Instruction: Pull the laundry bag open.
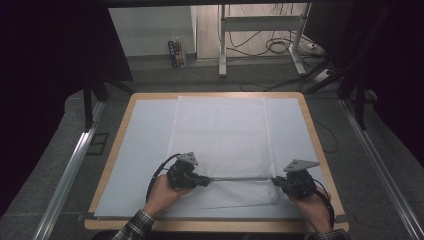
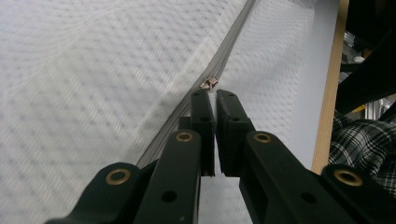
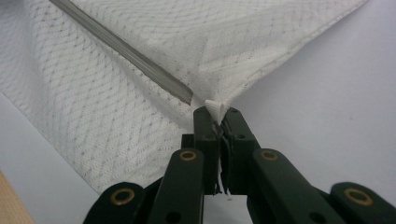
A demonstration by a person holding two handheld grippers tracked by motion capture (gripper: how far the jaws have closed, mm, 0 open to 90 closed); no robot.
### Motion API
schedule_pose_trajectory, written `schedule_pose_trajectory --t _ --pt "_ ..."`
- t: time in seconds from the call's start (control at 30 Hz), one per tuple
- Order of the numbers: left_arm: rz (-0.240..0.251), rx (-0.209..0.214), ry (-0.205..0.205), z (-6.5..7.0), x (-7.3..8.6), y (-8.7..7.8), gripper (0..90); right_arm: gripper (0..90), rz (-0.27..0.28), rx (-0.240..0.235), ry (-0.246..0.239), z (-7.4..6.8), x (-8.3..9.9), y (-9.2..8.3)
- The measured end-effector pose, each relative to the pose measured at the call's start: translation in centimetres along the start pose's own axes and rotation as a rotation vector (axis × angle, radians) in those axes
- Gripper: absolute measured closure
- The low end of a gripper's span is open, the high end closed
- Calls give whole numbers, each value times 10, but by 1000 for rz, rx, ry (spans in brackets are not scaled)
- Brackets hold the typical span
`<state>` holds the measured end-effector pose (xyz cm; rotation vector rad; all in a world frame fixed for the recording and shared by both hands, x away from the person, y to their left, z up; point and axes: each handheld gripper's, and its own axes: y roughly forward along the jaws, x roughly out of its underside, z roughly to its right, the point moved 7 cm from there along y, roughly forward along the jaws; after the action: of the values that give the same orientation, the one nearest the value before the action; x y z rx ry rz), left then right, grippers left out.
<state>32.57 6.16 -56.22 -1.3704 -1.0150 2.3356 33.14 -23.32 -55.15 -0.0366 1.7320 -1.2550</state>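
Left gripper view: zipper pull (image 2: 209, 84) sits at left claw (image 2: 214, 95) tips.

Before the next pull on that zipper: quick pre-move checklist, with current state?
1. Left gripper closed at the zipper slider: ok; whether the pull tab is actually pinched, cannot tell.
2. Right gripper shut on the mesh bag edge by the zipper end: ok.
3. Zipper straight and taut between the grippers: ok in the high view.
4. Bag flat on the white mat: mostly ok; fabric puckers near the right grip.
5. Zipper open or closed along its length: cannot tell.
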Motion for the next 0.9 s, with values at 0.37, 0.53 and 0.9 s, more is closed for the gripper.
schedule_pose_trajectory --t 0.37,0.53,0.9 --pt "9 -24 -20 -4 9 -12 874 856 -4 8 -3 0 1 0" --pt "10 -28 -25 -3 11 -14 874 856 -3 6 -1 0 0 0" --pt "10 -49 -33 -5 18 -22 874 856 -5 5 5 0 1 0"
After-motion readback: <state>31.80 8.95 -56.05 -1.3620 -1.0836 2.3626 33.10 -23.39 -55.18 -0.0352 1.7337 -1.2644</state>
